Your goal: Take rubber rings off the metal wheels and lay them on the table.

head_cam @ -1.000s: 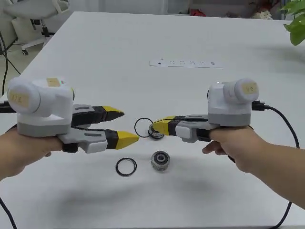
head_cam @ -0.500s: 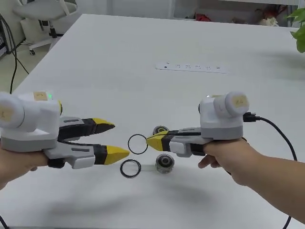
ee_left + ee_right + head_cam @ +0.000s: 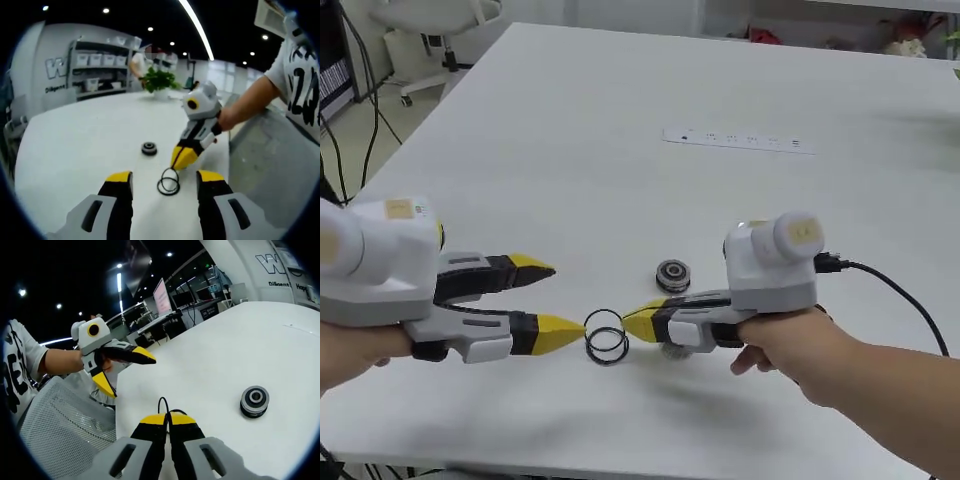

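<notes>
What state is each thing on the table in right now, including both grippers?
left gripper: open, holding nothing.
right gripper: shut on the held rubber ring.
held rubber ring: pinched at the jaw tips, overlapping the other ring.
loose rubber ring: lying flat on the table.
metal wheel: lying flat on the table, untouched.

A long white power strip [image 3: 738, 140] lies flat toward the far side in the head view. Off the far left corner stands a white office chair [image 3: 425, 15], with black cables [image 3: 358, 70] hanging near it. In the left gripper view a leafy green plant [image 3: 159, 80] sits before shelves [image 3: 100, 60] of white bins, under a ceiling light strip [image 3: 196, 27]. The right gripper view shows a lit monitor [image 3: 162, 296] and a grey mesh panel [image 3: 65, 430].
</notes>
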Demonstrator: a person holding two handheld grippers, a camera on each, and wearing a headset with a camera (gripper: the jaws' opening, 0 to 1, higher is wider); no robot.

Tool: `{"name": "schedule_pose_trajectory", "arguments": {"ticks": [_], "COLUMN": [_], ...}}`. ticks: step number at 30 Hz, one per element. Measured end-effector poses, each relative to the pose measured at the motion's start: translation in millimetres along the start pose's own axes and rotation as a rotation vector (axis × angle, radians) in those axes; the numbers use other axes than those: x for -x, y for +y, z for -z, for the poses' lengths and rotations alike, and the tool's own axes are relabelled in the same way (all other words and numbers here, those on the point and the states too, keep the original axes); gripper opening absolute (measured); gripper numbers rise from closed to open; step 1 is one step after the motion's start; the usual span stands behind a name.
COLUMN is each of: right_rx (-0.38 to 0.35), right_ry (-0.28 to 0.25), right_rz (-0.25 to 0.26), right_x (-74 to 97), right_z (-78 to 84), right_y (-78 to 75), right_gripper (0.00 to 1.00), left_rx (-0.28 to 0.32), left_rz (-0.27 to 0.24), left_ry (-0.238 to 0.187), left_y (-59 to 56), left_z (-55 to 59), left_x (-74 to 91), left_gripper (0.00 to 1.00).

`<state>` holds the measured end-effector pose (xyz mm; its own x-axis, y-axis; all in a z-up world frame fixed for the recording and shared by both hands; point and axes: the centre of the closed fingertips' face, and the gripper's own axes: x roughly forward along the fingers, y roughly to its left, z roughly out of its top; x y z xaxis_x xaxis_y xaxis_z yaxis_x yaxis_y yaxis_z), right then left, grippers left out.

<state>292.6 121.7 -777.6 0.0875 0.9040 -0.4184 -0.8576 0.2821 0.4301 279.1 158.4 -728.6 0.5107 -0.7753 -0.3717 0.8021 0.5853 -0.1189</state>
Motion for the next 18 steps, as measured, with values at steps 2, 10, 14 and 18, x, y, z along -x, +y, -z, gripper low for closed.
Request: {"name": "schedule_pose_trajectory", "arguments": {"ticks": [2, 10, 14, 18], "right_rx": [-0.007, -0.008, 0.012, 0.063], "right_ry": [0.004, 0.042, 0.052, 0.062], "right_rz": [-0.005, 0.005, 0.011, 0.019], "right_x": [-1.4, -5.7, -7.5, -10.0], "right_z": [1.5, 10.4, 12.1, 13.4], "right_y": [1.2, -1.8, -3.1, -2.6], "right_gripper": [0.0, 0.0, 0.0, 0.07], "left_rx": [0.0, 0.011, 0.011, 0.011], "left_rz": [-0.001, -0.004, -0.001, -0.002], "left_ry": [0.004, 0.011, 0.015, 0.018], "left_y": [-0.1, 0.8, 0.5, 1.7], "left_z": [1.8, 6.1, 7.0, 7.4], "left_x": [0.9, 0.5, -0.6, -1.3], "left_gripper": [0.52, 0.52, 0.52, 0.52]}}
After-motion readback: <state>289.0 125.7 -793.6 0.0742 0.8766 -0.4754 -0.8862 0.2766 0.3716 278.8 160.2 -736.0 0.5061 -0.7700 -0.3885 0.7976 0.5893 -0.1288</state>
